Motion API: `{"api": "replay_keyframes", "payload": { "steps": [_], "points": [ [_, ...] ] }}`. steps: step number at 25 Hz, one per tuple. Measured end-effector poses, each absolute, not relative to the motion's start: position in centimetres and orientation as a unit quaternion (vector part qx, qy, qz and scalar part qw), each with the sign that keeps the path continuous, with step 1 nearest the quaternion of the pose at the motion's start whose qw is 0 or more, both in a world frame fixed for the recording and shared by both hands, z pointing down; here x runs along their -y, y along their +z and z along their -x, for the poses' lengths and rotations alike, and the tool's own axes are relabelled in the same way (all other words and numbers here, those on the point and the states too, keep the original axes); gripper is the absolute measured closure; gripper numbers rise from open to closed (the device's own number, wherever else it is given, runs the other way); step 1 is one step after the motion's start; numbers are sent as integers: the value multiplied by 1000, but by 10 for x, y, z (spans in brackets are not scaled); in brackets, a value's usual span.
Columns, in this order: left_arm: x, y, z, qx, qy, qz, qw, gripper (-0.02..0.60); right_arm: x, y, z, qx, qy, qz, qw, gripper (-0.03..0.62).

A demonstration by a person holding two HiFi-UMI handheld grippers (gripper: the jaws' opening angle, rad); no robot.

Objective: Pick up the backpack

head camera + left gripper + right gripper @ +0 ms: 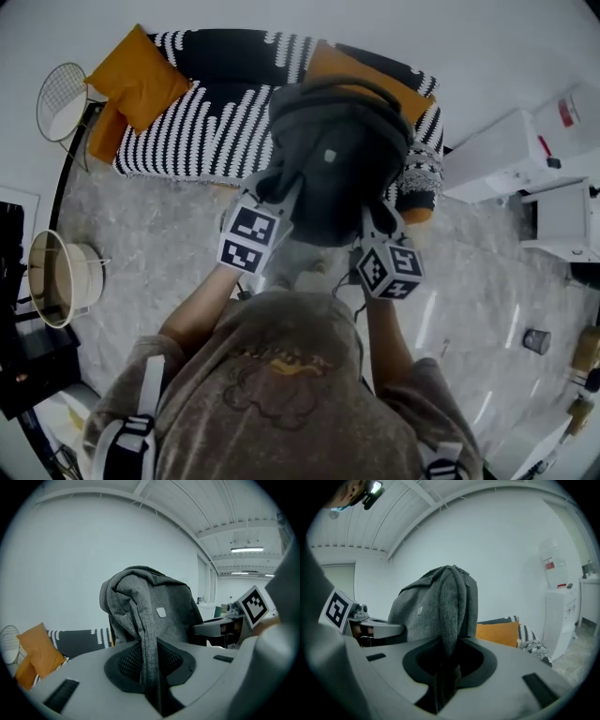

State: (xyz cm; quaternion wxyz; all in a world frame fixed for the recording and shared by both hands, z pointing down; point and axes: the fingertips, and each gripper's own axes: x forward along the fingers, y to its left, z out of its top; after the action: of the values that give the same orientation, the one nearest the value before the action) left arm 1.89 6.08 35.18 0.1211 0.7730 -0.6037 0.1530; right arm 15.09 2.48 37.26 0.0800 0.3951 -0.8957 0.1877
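Grip is firm on both sides: your left gripper (274, 190) is clamped on the left strap (149, 660), the grey backpack (337, 155) is held in the air between your two tools, in front of the striped sofa (211, 122), and your right gripper (375, 223) pinches the right strap (449, 639).

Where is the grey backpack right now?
In the head view the backpack is in the middle, held up by the left gripper and the right gripper, each clamped on its fabric, just in front of the striped sofa.
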Motion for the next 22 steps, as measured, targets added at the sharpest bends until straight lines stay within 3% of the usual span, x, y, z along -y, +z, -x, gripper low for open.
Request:
{"api": "replay_keyframes", "payload": {
  "steps": [22],
  "points": [
    [-141,343,-75,622,153,-759,114,531,-99,364,-206,906,189,-372,66,528]
  ]
}}
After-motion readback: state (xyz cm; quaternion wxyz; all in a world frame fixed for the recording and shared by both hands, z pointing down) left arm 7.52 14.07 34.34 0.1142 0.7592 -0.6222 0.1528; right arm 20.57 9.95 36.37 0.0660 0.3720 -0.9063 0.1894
